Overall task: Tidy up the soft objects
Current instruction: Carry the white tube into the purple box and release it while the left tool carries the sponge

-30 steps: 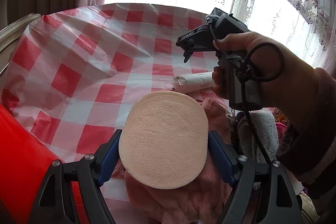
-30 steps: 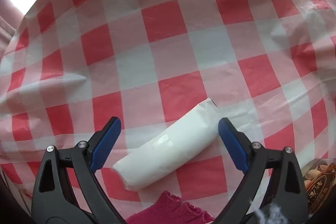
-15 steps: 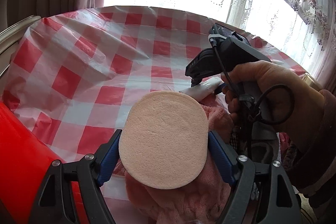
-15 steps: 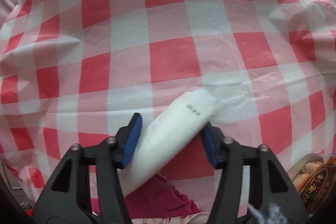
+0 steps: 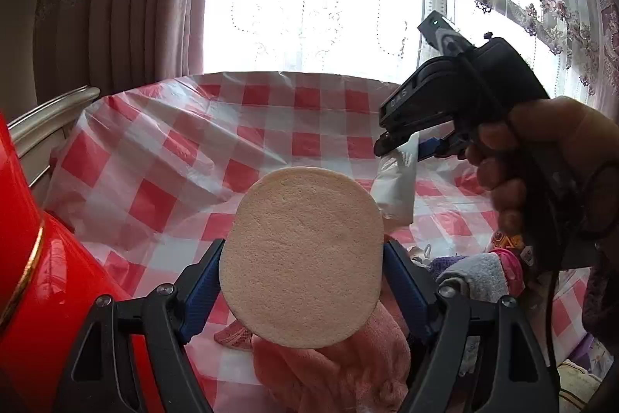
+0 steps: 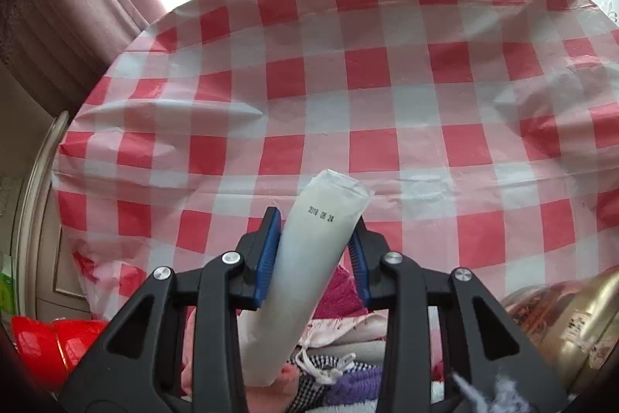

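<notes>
Left hand-held gripper (image 5: 301, 281): clamped on round beige sponge pad (image 5: 301, 266), held upright above pink towel (image 5: 348, 370) and checked counter (image 5: 271, 111). Right hand-held gripper (image 6: 314, 258): jaws closing, blue pads pressed on white wrapped pack (image 6: 305, 266), lifted clear of counter, tilted, printed date facing up. Below it, heap of soft cloths (image 6: 340, 366), purple and checked pieces among them. Red container (image 5: 23, 258) at left edge.

The white packet (image 6: 305, 258) bears the printed date "2019 08 24"; other lettering is too blurred to read.
</notes>
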